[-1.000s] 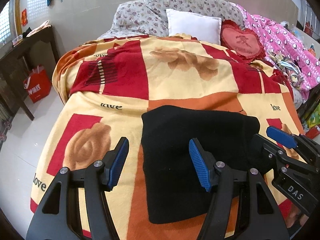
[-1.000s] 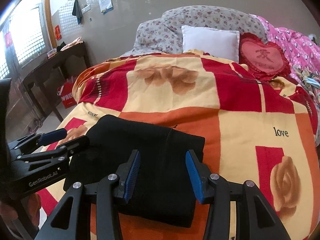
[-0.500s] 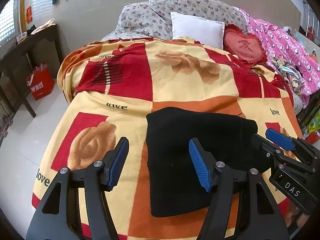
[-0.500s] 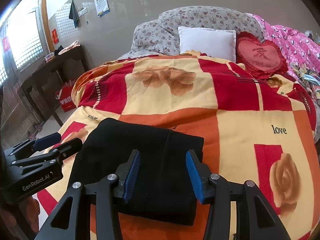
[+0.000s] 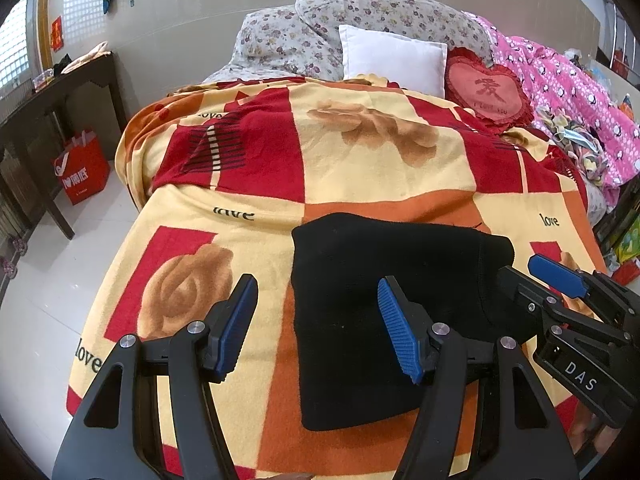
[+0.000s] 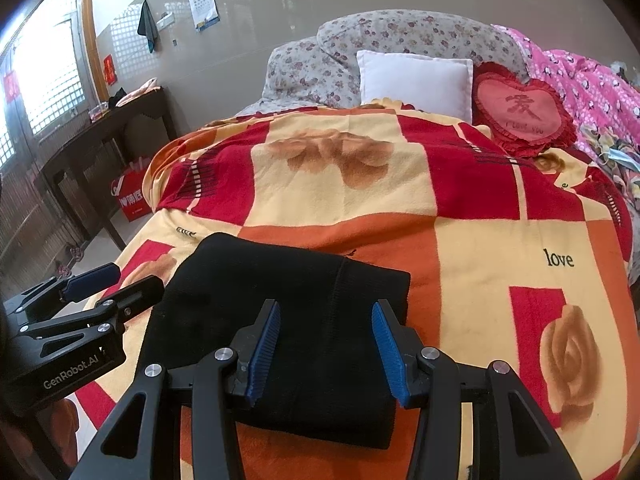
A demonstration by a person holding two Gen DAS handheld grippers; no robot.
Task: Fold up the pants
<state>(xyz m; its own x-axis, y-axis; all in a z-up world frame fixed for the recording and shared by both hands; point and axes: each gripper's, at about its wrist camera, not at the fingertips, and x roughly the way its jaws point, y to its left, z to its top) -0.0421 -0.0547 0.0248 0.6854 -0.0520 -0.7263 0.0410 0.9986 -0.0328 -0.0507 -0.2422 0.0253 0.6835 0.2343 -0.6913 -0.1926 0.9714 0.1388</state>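
Left wrist view: we see the black pants (image 5: pixel 384 312) folded into a compact rectangle, lying flat on the red, orange and yellow rose blanket (image 5: pixel 360 160) near the foot of the bed. Our left gripper (image 5: pixel 316 320) hangs above the blanket with jaws spread wide and nothing between them; its right pad sits over the pants' left part, its left pad over bare blanket, and neither clearly touches the cloth. The right gripper (image 5: pixel 544 280) comes in from the right edge, over the pants' right side. Behind: white pillow (image 5: pixel 394 60), red heart cushion (image 5: pixel 488 88), floral pillows (image 5: pixel 320 28), pink quilt (image 5: pixel 568 92), dark table (image 5: pixel 60 92) and red bag (image 5: pixel 82 170) on the floor at left. Right wrist view: the pants (image 6: pixel 280 312) fill the lower middle, one seam running down the fold, blanket (image 6: pixel 480 240) around them. The right gripper (image 6: pixel 326 342) hovers over the bundle's near half, jaws parted, released, no fabric pinched. The left gripper (image 6: pixel 104 284) shows at the left edge just beside the pants' left border, jaws apart too. The white pillow (image 6: pixel 414 80) and heart cushion (image 6: pixel 520 114) sit at the head.
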